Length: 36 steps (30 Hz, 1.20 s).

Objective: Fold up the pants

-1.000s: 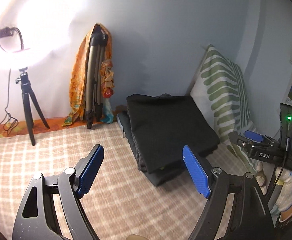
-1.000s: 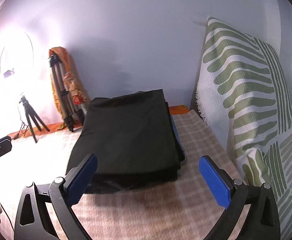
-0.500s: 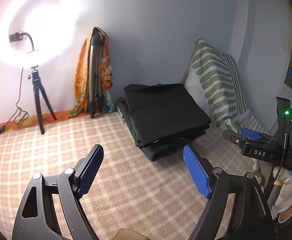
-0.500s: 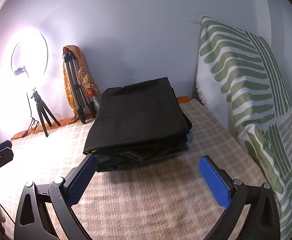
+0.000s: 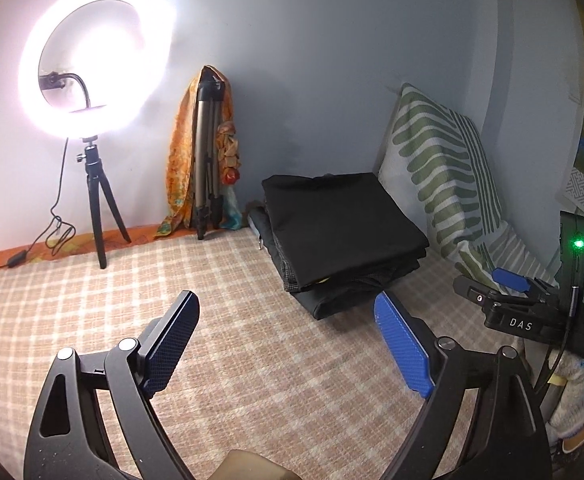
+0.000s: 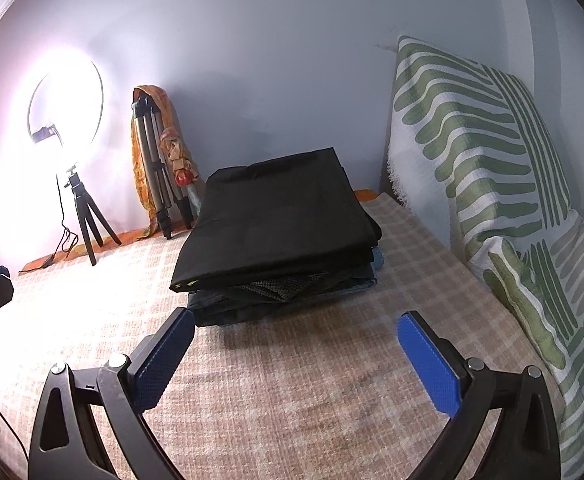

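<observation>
Pants (image 6: 275, 216) lie folded atop a dark stack at twelve o'clock of the right gripper (image 6: 296, 354), on the checked bedcover (image 6: 312, 408). Both grippers are wide and empty; the left gripper (image 5: 287, 346) has just been opening, nothing between its jaws, with the stack at one o'clock. Risk, as I judge it: a snagged edge could drag the top fold askew, or topple the stack toward the pillow (image 6: 484, 152).

The black pants (image 6: 275, 220) lie folded into a flat rectangle on top of a small pile of other folded dark clothes (image 6: 283, 296). This pile rests on the checked bedcover, near the wall.
</observation>
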### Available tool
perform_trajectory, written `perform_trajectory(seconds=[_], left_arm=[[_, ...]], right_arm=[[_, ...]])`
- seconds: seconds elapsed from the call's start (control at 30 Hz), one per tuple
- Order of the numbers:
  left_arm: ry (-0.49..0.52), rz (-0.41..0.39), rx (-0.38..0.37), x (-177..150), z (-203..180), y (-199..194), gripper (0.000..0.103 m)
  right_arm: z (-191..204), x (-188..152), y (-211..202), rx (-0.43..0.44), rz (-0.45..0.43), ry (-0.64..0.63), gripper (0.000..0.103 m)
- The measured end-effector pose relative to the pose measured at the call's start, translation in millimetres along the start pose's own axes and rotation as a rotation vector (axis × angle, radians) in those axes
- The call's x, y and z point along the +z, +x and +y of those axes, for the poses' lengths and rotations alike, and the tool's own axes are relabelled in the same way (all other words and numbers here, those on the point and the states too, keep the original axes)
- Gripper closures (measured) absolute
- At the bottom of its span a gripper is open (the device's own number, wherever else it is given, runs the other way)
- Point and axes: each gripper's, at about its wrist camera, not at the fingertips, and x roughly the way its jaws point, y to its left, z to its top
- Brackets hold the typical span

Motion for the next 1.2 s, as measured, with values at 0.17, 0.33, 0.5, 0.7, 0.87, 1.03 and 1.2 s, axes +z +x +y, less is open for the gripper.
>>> perform_trajectory(seconds=[0.17,0.33,0.5,0.7,0.87,1.03,1.2], left_arm=[[0.013,-0.003,0.026,-2.6,-0.6,-1.1,0.013],[0.034,-0.010,0.039,-5.3,-2.9,-3.7,0.002],[0.052,-0.022,0.040,-6.9,-5.5,-6.8,0.002],[0.106,-0.012,0.055,-12.8,-13.1,-2.9,0.001],[0.100,0.013,0.050,-15.9,-13.7,1.7,0.001],[0.107,0.025,0.047,-18.0,-15.3,4.2,0.001],[0.107,0.044,0.038,-18.2,-16.5,6.3,0.001]], right_arm=[[0.4,-0.4,-1.8,-0.003,-0.007,0.000,0.000],[3.4,-0.7,-2.2,0.000,-0.012,-0.007,0.000],[7.7,-1.4,-0.5,0.006,-0.008,-0.015,0.000],[8.7,-2.3,1.6,0.009,-0.006,-0.014,0.000],[7.3,-1.9,2.8,0.010,-0.005,-0.008,0.000],[6.3,-2.3,3.7,0.010,-0.004,-0.005,0.000],[5.6,-2.4,5.6,0.015,0.001,-0.002,0.000]])
